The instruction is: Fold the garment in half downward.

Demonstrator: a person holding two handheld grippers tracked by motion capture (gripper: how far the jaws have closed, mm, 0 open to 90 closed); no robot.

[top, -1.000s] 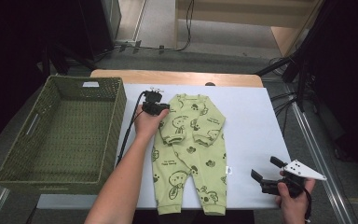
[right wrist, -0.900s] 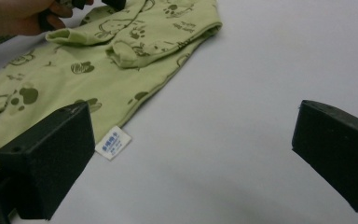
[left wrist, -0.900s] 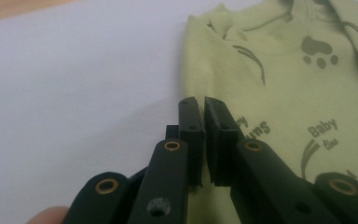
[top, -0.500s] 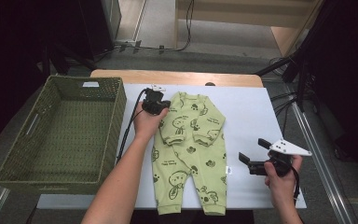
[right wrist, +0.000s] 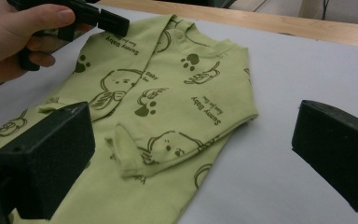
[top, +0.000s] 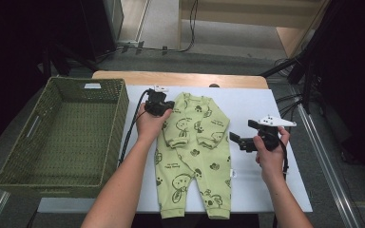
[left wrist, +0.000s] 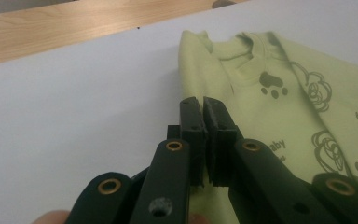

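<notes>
Lying flat on the white table cover (top: 252,99), one baby romper (top: 195,152); placed just ahead of and between the lines of the right gripper's jaws, and directly under and beside the tips of the left gripper (left wrist: 203,105).

Material: soft, thin knit cloth, pale green, matte; printed in dark green with cartoon figures, paw marks and small lettering; ribbed neckband; snap fastening at the shoulder nearest the left gripper; both sleeves lay folded inward across the chest, legs stretched out away from the left gripper's tips, toward the person. Judged arrangement: a fold in progress, sleeves in first so the body could be doubled over.

Left gripper: jaws pressed together, narrow, at the garment's shoulder edge; whether a pinch of cloth sat between the pads could not be told; probably set there to take or pin that corner.

Right gripper (top: 243,133): jaws spread wide, holding nothing, raised off the cover at the side of the romper opposite the left gripper, aimed at the folded sleeve and side seam; apparently positioned to take the matching edge.

Woven basket (top: 119,123): rectangular, olive green, coarse weave, handle slots; stood behind the left gripper, well apart from the right; likely the garment's destination.

Bare wooden tabletop edge (top: 180,78): beyond both grippers.
</notes>
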